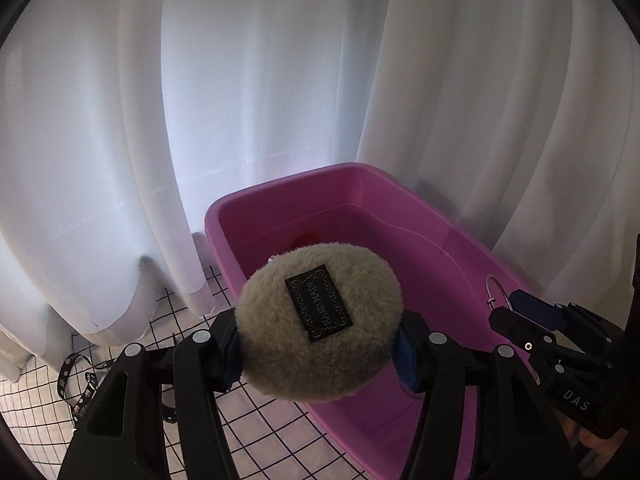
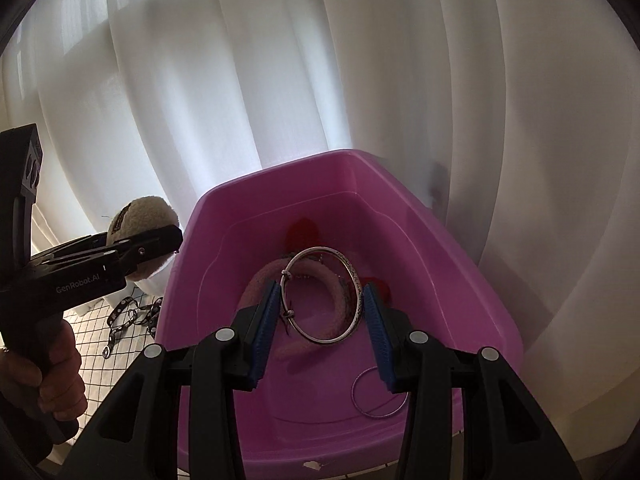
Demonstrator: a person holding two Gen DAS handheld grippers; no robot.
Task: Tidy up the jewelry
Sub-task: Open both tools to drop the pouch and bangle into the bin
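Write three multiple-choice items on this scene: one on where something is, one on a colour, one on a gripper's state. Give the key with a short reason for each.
1. Where is the fluffy pink hair band?
A. On the grid-patterned cloth
B. Inside the tub
C. Hanging on the curtain

2. What colour is the tub?
A. Pink
B. Green
C. White

3. What is the right gripper doing?
A. Standing open and empty
B. Shut on a silver bangle
C. Shut on a beige fluffy puff

Key:
1 B: the band lies on the tub's floor, behind the silver bangle.
2 A: its walls and rim are pink in both wrist views.
3 B: the bangle sits clamped between the blue pads over the tub; the beige fluffy puff is in the left gripper.
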